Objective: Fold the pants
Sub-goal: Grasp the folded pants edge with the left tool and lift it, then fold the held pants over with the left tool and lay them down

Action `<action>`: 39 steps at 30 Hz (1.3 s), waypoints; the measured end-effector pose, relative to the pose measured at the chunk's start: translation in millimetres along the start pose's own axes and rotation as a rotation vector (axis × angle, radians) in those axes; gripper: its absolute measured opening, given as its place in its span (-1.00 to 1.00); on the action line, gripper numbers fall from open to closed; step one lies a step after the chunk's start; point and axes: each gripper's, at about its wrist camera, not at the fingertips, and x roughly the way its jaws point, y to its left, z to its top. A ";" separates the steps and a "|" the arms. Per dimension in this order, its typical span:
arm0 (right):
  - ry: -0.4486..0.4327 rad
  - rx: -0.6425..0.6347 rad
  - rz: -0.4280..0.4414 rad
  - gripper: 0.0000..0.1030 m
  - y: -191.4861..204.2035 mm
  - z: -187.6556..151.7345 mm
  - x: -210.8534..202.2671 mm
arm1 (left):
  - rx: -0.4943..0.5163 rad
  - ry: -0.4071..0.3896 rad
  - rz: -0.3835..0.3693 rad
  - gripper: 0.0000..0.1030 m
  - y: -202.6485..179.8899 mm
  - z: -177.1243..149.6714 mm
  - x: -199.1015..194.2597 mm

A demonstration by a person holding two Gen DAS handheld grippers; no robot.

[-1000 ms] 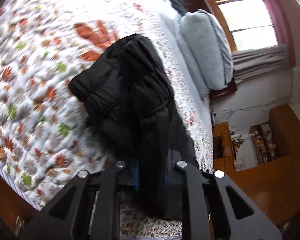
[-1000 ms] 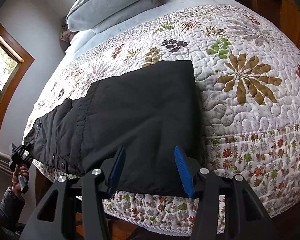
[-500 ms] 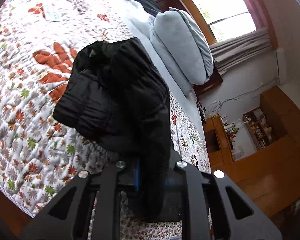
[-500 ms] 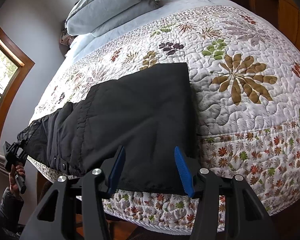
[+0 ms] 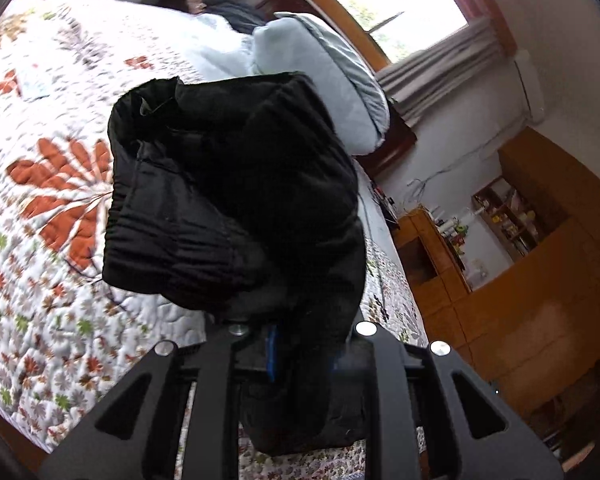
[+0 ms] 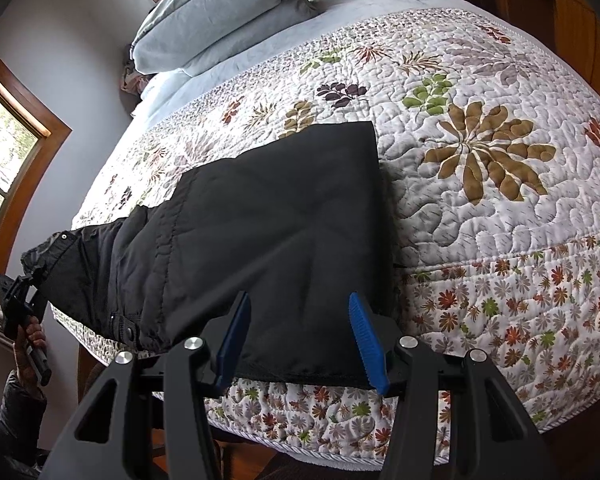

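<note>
From the left wrist, the left gripper [image 5: 300, 354] is clamped tight on the waist end of the black pants [image 5: 236, 208], which bunches just above its fingers, lifted off the quilt [image 5: 40, 288].

From the right wrist, the right gripper [image 6: 302, 338] stands half open and holds nothing; the pants' [image 6: 268, 240] leg end lies flat on the quilt [image 6: 500, 240], its hem between the blue pads [image 6: 366, 336].

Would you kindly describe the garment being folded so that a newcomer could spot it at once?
Find the bed under its white leaf-patterned quilt, pale blue pillows at its head. Along the near edge lie black quilted pants, snap fasteners showing near the waist. One end is pinched in the left gripper; it is the only dark, plain item on the bedding.
</note>
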 end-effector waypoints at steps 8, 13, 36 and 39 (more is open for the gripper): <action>-0.027 0.007 0.036 0.02 2.1 5.7 -5.2 | 0.088 0.022 -0.069 -0.64 -38.0 -1.7 13.7; -0.043 0.012 0.075 0.03 5.8 11.4 -3.1 | 0.129 0.050 -0.120 -0.62 -63.8 -9.1 31.4; -0.024 -0.005 0.165 0.03 17.6 10.9 19.3 | 0.205 0.245 -0.221 -0.60 -113.0 -75.4 133.1; -0.022 0.011 0.208 0.03 21.0 17.1 20.6 | 0.240 0.269 -0.209 -0.60 -115.6 -79.6 148.8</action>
